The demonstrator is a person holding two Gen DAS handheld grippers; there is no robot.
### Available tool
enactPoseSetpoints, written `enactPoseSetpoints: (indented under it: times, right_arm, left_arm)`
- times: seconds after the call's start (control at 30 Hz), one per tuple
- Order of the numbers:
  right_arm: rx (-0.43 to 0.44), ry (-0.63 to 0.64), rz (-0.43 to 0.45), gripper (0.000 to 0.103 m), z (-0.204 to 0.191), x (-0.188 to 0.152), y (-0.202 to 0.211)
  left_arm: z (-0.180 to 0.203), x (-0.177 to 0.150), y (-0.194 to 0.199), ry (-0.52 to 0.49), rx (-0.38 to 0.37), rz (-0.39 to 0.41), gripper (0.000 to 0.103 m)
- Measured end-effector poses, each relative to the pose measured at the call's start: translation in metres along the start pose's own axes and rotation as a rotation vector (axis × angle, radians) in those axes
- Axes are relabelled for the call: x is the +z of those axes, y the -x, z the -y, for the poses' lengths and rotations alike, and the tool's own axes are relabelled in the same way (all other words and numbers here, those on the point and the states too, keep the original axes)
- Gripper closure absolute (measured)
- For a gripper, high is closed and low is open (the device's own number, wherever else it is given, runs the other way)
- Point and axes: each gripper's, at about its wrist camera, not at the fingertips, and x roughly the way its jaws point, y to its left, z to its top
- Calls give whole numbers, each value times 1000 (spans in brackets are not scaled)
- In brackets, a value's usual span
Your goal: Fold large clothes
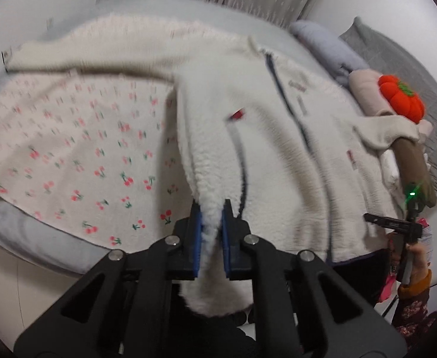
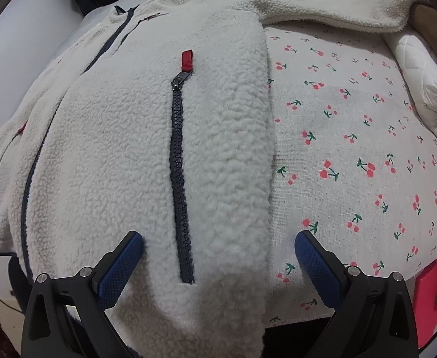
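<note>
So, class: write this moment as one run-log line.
left gripper: shut on fleece jacket edge | right gripper: open over hem | cherry-print cloth beneath | fold not finished

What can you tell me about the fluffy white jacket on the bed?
The fluffy white jacket looks like cream fleece with a curly pile. It lies spread on the cherry-print sheet, one sleeve stretched across the far side. It has dark navy zips: a long front one and a pocket zip with a red pull tab. The left gripper is shut on a fold of its near edge. The right gripper is open over its hem, jaws apart.
</note>
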Motion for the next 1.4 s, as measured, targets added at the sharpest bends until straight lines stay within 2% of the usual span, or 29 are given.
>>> enactPoseSetpoints:
  times: [0.07,0.13,0.17,0.2,0.23,0.3,0.43,0.53,0.6,0.63,0.67,0.7,0.73,0.77,0.8,0.83,0.87,0.97,1.03,1.13,1.17,1.2,1.23,1.27,1.33,1.37,1.4]
  right_arm:
    - [11,-11,-9,0,3,3,1]
    - [27,-28,-12,0,10,1,7]
    - [34,-34,-14,0,13,1,7]
    - [42,-42,-23,0,17,-1,9]
    - [51,-48,-25,0,22,-4,11]
    - [79,-68,-19,0,32,-9,16]
    - [192,-132,-7,0,52,-27,28]
    - [264,-158,-14,7,69,-47,32]
    - [288,-168,-24,22,79,-58,33]
    - [282,-164,-19,27,81,-61,36]
    - [265,-156,-8,39,85,-65,40]
    - [269,-157,-6,60,88,-68,44]
    - [306,-165,-7,72,90,-70,47]
    - [329,-173,-6,86,91,-74,49]
    - [314,-163,1,88,90,-76,55]
    - [303,-144,13,90,89,-77,63]
    - [312,-139,26,91,88,-75,69]
    - [326,-130,95,92,95,-77,109]
    - [293,-109,121,92,99,-79,131]
    - [233,-83,63,92,100,-79,127]
    - [196,-76,30,91,101,-78,119]
    - [126,-71,-24,88,103,-83,108]
    - [95,-77,-49,86,100,-79,100]
    - [68,-100,-77,84,107,-83,96]
    - [81,-135,-62,75,119,-84,104]
    - [77,-149,-39,63,125,-80,112]
    - [57,-156,-10,49,130,-74,121]
  left_arm:
    - [3,0,20,-23,63,41,96]
    - [1,-2,26,-48,184,58,96]
    - [-5,-2,22,-47,224,47,93]
    - [-12,-5,20,-32,237,36,84]
    - [-21,-8,15,-2,232,17,77]
    - [-32,-12,4,39,180,1,44]
    - [-54,-22,-24,134,68,-21,41]
    - [-62,-29,-47,186,-32,-62,41]
    - [-59,-33,-58,185,-64,-87,41]
    - [-55,-35,-66,186,-72,-109,41]
    - [-54,-38,-75,190,-77,-143,41]
    - [-53,-42,-78,192,-77,-165,43]
    - [-49,-44,-80,181,-62,-172,46]
    - [-43,-46,-79,152,-31,-170,60]
    - [-37,-47,-75,130,-10,-175,83]
    - [-33,-47,-71,121,4,-174,89]
    - [-29,-46,-64,121,14,-160,90]
    - [-9,-45,-28,97,17,-73,91]
    - [-1,-48,-16,77,14,-61,91]
    - [1,-60,-34,32,104,-145,91]
    - [0,-65,-47,14,154,-189,90]
    - [-4,-68,-54,10,181,-217,88]
    - [-7,-72,-56,19,195,-225,87]
    - [-8,-70,-52,26,202,-224,82]
    - [-7,-63,-42,15,225,-207,77]
    - [-5,-57,-36,3,245,-187,66]
    - [-4,-48,-31,-15,275,-161,49]
